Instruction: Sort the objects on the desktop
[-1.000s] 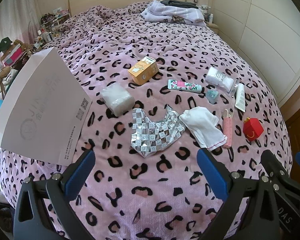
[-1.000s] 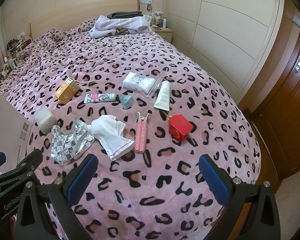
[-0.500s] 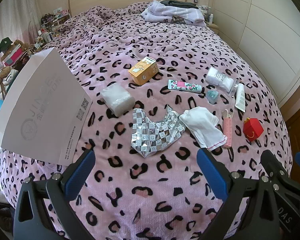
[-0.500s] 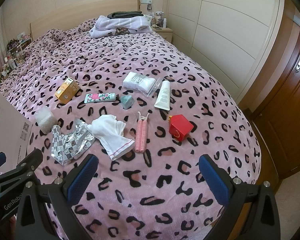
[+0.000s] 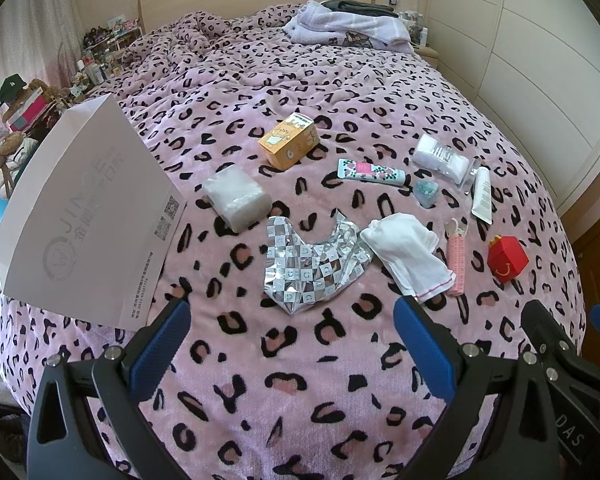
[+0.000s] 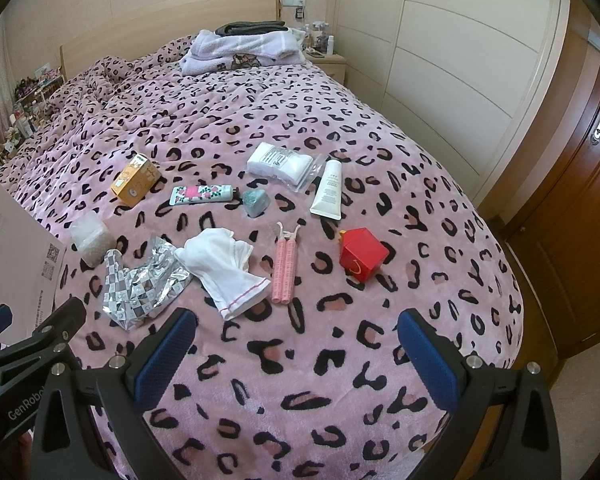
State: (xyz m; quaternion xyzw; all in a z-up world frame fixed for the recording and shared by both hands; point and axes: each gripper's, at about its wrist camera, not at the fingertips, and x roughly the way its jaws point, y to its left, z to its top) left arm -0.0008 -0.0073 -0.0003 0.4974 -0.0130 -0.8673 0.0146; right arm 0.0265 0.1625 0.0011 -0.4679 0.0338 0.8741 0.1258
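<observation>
Left gripper (image 5: 292,320) and right gripper (image 6: 296,332) both spread wide, empty, above the bed (image 6: 340,360) foot; beyond: foil bag (image 5: 312,256), glove (image 6: 228,268), pink rollers (image 6: 284,268), red box (image 6: 362,254), white bag (image 5: 80,208) far left

The near strip of the bedspread (image 6: 300,380) lies bare. Beyond it, the silver foil bag (image 5: 312,258), white cloth (image 5: 408,252) and pink rollers (image 5: 456,258) form a row, touching or just apart. The white box (image 5: 80,216) blocks the left side.
</observation>
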